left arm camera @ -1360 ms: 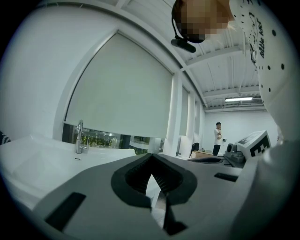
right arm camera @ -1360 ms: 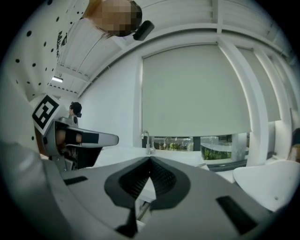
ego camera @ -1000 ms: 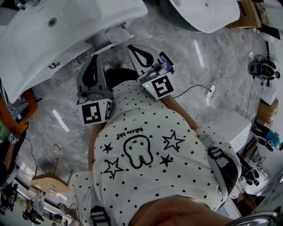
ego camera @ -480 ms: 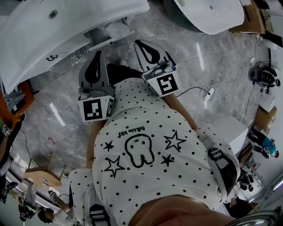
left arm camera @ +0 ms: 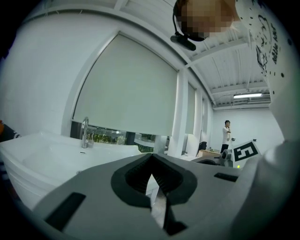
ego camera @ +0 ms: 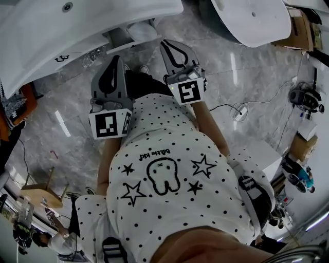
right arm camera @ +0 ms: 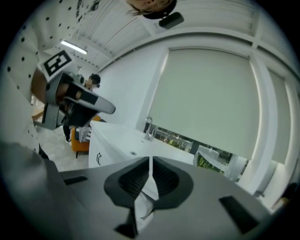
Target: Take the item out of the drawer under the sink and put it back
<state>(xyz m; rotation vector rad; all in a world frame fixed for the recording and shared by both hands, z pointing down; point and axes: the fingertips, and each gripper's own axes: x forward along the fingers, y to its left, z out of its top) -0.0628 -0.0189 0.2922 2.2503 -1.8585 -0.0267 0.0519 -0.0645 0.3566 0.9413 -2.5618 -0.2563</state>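
- At the far left, low down, a small wooden stool (ego camera: 37, 195) stands on the grey marble floor (ego camera: 77, 149).
- Above it is the white sink (ego camera: 31, 46), with its drain (ego camera: 67, 6) near the top edge. The tap (left arm camera: 85, 132) shows up in the left gripper view.
- Below the sink's rim is a white drawer front (right arm camera: 105, 145) with a dark handle (ego camera: 61, 58). I cannot see the item itself in any view.
- The left gripper (ego camera: 115, 60) is held just ahead of the person's chest and points towards the sink. Its 2 jaws are closed together with nothing between them. Its marker cube (ego camera: 109, 125) sits against the shirt.
- The polka-dot shirt (ego camera: 169, 215) fills the middle of the head view. It has a tooth drawing with 4 stars around it.
- The right gripper (ego camera: 165, 45) is just beside the left one, apart from it and reaching a little further forward. It also faces the sink. Its jaws are pressed together and it is empty. Its marker cube (ego camera: 187, 91) shows a square black-and-white pattern.
- At the upper right is a second white basin (ego camera: 252, 15), well apart from the sink.
- Further right, a thin dark cable (ego camera: 221, 106) trails across the floor to a small round fitting.
- Near the right edge stands a white box (ego camera: 267, 151).
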